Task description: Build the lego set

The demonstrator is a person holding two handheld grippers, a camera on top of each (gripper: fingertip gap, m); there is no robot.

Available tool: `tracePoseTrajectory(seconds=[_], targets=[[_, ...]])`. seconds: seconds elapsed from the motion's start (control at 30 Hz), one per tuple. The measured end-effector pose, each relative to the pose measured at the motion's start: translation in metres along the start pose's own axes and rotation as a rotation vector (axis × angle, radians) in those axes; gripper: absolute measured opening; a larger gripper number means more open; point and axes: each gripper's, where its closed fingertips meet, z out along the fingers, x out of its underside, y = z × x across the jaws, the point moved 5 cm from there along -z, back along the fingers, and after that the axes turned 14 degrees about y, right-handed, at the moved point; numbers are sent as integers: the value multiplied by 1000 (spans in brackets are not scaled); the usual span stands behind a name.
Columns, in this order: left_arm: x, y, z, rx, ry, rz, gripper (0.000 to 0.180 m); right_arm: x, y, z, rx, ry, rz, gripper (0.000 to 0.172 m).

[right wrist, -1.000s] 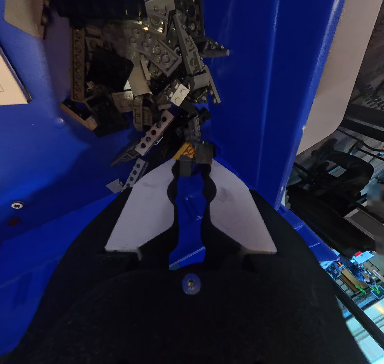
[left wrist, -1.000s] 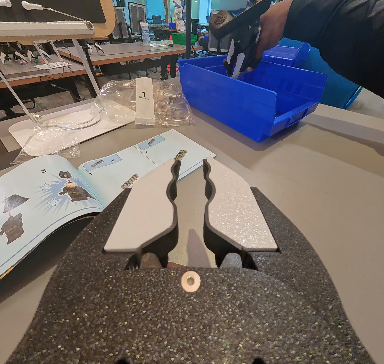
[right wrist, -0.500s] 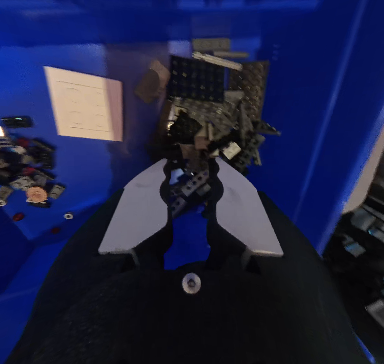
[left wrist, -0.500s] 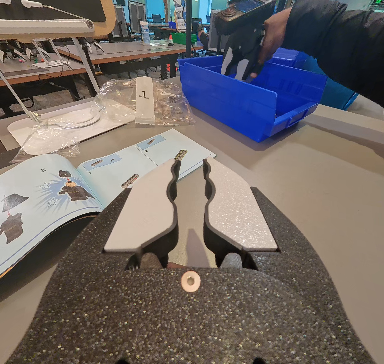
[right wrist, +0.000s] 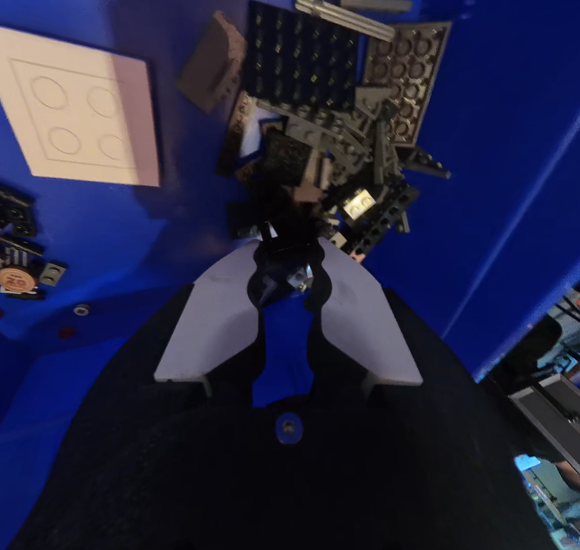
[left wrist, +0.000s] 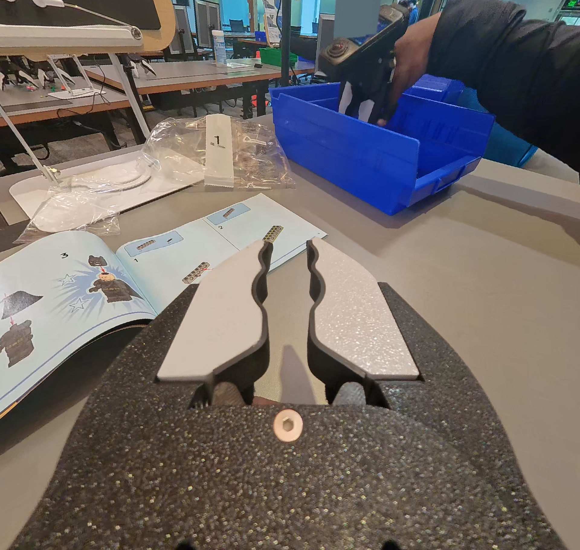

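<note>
**Right gripper down in the brick bin, left parked over the booklet**

From my remote seat: left gripper (left wrist: 287,246) hung low over the grey table (left wrist: 455,284), jaws parted w/ nothing between them, only bare tabletop and the corner of the open instruction booklet (left wrist: 175,252) under the tips. Prob. held there so the page stayed readable. Clear plastic bags (left wrist: 219,149) lay beyond the booklet, well apart from the gripper.

Right gripper (right wrist: 288,247) was inside the blue bin (left wrist: 361,152), a hand (left wrist: 411,54) on its handle angling it steeply down. Its tips sat at the near edge of the pile of grey and black bricks (right wrist: 329,111), which was heaped vs. the bin's right wall. A black piece (right wrist: 284,241) spanned the space between the fingertips; too dark and blurred for me to say whether the pads were clamping it or just straddling it, so can't tell. A white square card (right wrist: 75,108) lay on the bin floor to the left, and a smaller clump of bricks (right wrist: 22,246) farther left.
</note>
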Motion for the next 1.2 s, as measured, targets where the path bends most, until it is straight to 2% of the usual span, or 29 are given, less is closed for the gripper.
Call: tracePoseTrajectory(seconds=[0.37,0.63,0.83,0.93,1.07,1.2], targets=[[0,0,0,0,2,-1,22,21,-11,-5,32,-3,78,29],[0,2,1,-13,7,-19,22,25,-6,-11,52,-114,192,45],[-3,-7,9,-22,14,-4,23,56,-6,-28,121,-137,333,57],[-9,-19,20,40,-1,-39,23,78,-6,-34,103,-151,438,61],[-21,-42,53,169,35,-95,26,100,4,-37,-2,-221,565,66],[-54,-73,95,299,92,-128,41,114,25,-45,-96,-339,646,68]])
